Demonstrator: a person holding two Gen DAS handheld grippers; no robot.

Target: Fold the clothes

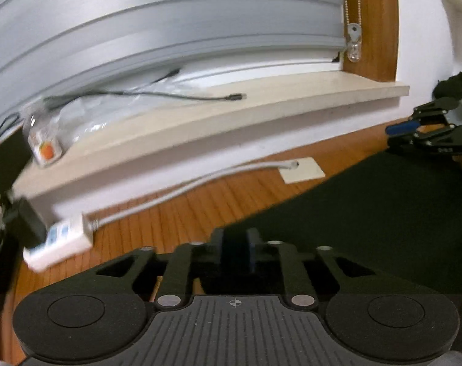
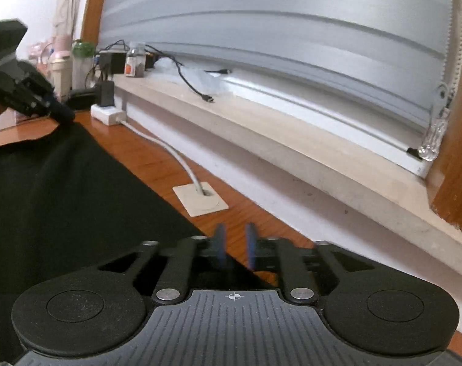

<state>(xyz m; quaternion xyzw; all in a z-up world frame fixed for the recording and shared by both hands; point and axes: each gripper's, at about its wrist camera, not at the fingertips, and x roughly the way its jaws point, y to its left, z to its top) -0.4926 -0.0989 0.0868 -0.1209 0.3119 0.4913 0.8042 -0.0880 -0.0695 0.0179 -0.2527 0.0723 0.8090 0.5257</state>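
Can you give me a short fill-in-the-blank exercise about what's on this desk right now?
1. The dark cloth garment is spread on a ______ wooden desk.
2. The grey cable runs from the white power strip into a hole in the square ______ plate.
3. The loose black cable lies on the pale window ______.
4. Both the left gripper and the right gripper have ______ fingertip pads.

Missing words: brown; white; sill; blue
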